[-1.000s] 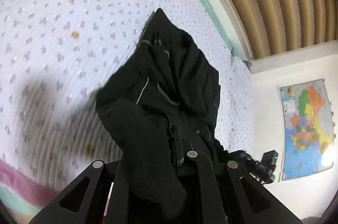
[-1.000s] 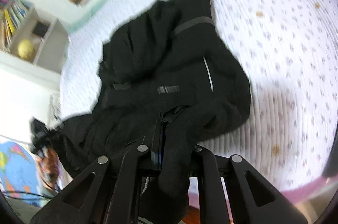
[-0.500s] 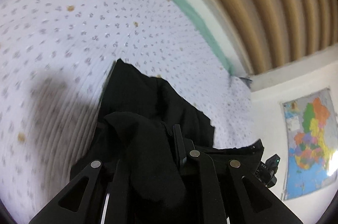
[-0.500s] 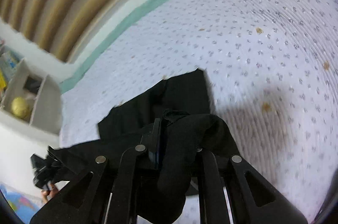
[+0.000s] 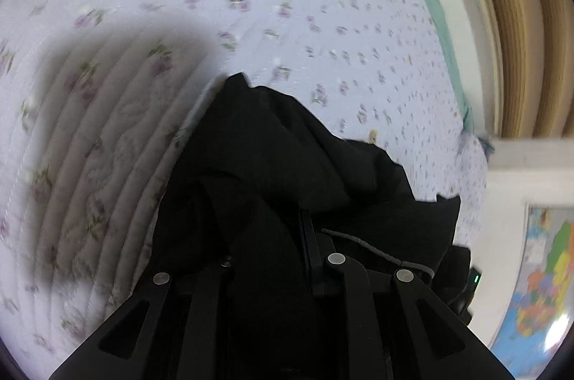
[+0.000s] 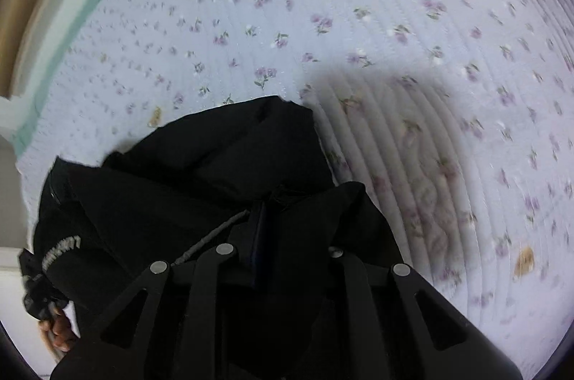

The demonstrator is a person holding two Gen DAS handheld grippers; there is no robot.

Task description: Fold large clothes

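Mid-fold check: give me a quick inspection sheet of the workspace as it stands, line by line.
Surface: floral quilted bedspread, a few tan marks, gripper shadows on it.
Job's things: black garment, bunched, partly lying on the bedspread, drawcord showing.
Clutter: nothing seen.
Grippers: left gripper and right gripper each shut on a fold of the garment.
Cables: nothing seen.
Surroundings: wall map, tan slatted headboard, teal bed edging.
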